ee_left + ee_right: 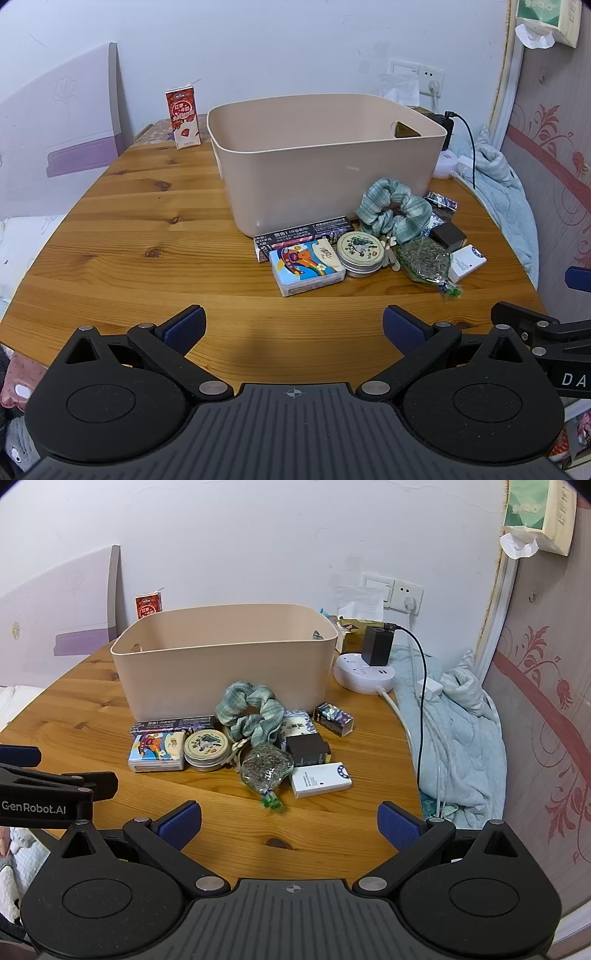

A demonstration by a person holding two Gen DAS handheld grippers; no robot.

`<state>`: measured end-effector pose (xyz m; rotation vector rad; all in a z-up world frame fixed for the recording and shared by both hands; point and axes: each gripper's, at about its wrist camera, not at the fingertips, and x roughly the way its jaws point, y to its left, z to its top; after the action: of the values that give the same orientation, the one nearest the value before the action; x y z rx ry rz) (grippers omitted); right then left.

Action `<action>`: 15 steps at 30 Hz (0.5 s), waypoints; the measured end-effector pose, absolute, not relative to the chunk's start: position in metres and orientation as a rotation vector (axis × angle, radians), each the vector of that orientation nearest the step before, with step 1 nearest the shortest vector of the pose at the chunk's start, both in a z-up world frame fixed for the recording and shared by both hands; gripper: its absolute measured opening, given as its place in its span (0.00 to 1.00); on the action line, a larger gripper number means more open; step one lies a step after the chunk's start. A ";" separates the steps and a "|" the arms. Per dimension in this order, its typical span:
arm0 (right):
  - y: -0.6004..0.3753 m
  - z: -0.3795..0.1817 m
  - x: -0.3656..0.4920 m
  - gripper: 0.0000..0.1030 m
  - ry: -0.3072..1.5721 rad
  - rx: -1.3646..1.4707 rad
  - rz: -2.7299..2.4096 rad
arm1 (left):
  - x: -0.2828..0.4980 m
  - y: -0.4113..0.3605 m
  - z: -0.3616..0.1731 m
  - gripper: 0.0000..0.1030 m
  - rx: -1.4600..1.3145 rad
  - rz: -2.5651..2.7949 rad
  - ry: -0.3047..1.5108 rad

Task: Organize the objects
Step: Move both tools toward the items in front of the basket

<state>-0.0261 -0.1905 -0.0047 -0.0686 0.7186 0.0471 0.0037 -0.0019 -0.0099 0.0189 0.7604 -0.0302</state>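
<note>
Wooden table (332, 812), "GenRobot.AI" hand-held gripper (48, 775)

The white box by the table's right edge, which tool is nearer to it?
Right. The right tool sits open just in front of the white box; the left tool, also open, sits farther left, facing the tissue pack.

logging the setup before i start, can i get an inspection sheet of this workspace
surface: wooden table, bare at the near edge.
job's things: beige bin upright, inside hidden; in front of it a tissue pack, round tin, green scrunchie, herb bag, white box, small dark box.
clutter: milk carton behind the bin.
tongs: left tongs open, empty; right tongs open, empty.
cables: black cable from charger on power strip.
surroundings: white wall, blue blanket at right.
</note>
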 end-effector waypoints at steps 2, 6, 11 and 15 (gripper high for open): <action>-0.190 -0.005 -0.026 1.00 0.719 -0.068 0.047 | 0.004 -0.002 -0.010 1.00 0.019 -0.031 0.760; -0.189 -0.005 -0.025 1.00 0.718 -0.072 0.049 | 0.004 -0.002 -0.010 1.00 0.020 -0.033 0.761; -0.189 -0.004 -0.025 1.00 0.719 -0.072 0.048 | 0.004 -0.001 -0.010 1.00 0.020 -0.034 0.760; -0.188 -0.004 -0.024 1.00 0.719 -0.072 0.049 | 0.004 -0.001 -0.010 1.00 0.020 -0.034 0.763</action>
<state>-0.0241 -0.1883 -0.0042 -0.0718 0.7194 0.0488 0.0043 -0.0011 -0.0099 0.0200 0.7626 -0.0336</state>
